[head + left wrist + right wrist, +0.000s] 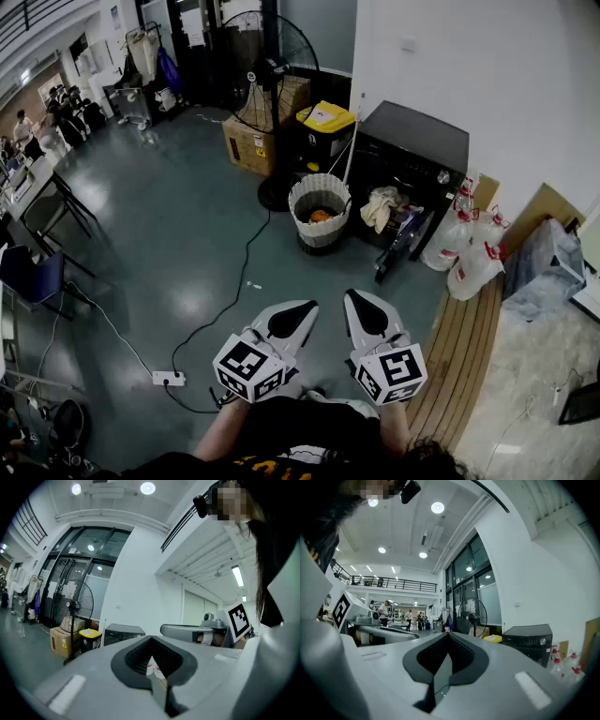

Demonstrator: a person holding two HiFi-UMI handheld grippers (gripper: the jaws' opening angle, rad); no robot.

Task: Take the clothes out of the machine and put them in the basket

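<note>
**Clothes at the machine, both grippers empty**

Clothes (381,207): a pale bundle spilling from the open front of the black machine (417,141), right of centre in the upper half of the head view. Likely soft, light and floppy. They should drape when lifted and could snag on the door (401,246) hanging open below. Best to pinch a bunched fold on top, not a loose edge.

Basket (319,234) is just left of the machine, with something orange (320,216) inside.

Left gripper (292,319) and right gripper (364,314) are at bottom centre, well apart from the clothes. Both have jaws closed together with nothing between them.

Fan (267,70) stands behind the basket.
</note>
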